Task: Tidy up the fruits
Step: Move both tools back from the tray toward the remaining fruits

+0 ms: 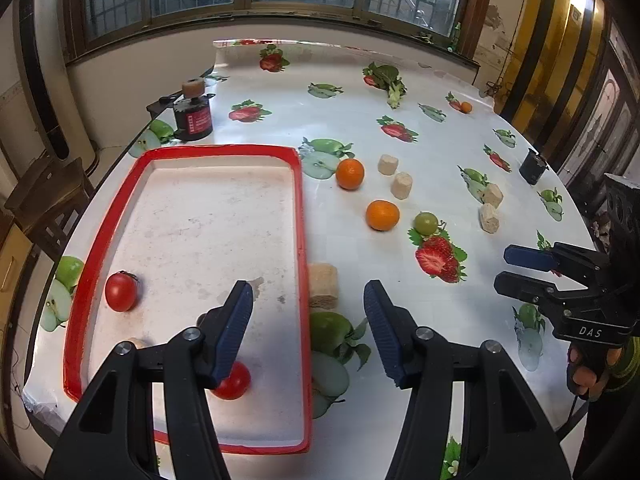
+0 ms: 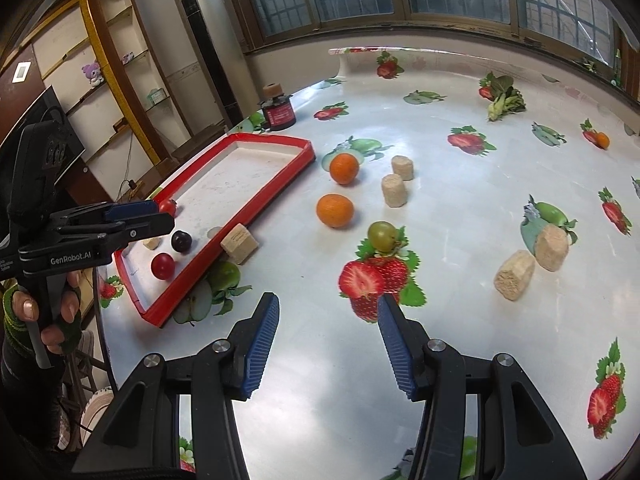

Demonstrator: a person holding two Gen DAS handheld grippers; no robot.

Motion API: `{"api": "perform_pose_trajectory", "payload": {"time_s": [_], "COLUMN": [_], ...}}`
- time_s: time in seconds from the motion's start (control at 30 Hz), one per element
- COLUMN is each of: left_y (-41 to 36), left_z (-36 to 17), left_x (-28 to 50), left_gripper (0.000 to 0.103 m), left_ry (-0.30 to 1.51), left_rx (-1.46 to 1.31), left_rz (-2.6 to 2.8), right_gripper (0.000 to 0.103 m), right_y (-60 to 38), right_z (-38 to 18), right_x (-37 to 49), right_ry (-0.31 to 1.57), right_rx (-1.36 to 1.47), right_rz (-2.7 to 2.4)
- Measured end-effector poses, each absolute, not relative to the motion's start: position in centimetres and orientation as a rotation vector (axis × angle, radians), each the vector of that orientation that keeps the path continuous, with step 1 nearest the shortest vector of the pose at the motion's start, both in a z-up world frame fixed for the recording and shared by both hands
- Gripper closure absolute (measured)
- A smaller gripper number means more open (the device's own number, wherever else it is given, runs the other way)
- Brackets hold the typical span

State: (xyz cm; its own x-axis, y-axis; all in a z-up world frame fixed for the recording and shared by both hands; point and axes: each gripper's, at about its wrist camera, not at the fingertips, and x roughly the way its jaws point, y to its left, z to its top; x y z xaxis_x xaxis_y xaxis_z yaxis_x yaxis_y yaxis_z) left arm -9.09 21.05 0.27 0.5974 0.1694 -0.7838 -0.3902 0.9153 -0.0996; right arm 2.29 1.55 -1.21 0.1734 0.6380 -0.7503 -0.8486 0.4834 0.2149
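Both the left claw and right claw hang spread and empty above the tabletop, while three small fruits already lie in the red-rimmed tray and two oranges and a green tomato remain outside it.

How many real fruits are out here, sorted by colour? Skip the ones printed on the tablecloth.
red fruits: 2
orange fruits: 3
green fruit: 1
dark purple fruit: 1
Total: 7
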Motion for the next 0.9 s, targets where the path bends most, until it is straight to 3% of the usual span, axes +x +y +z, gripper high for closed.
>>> {"api": "perform_pose_trajectory", "payload": {"time_s": [0.9], "left_y": [17.6], "left_z": [-0.7], "left_x": [-2.9], "left_gripper": [0.047], "left_ry": [0.913], "left_rx": [-0.23], "left_rz": [0.217], "right_gripper": [0.05], "right_y": [-4.1], "right_z": [-1.2], "right_x": [9.8], "right_ry": [0.9], "right_rx": [-0.209], "right_rz": [0.888]}}
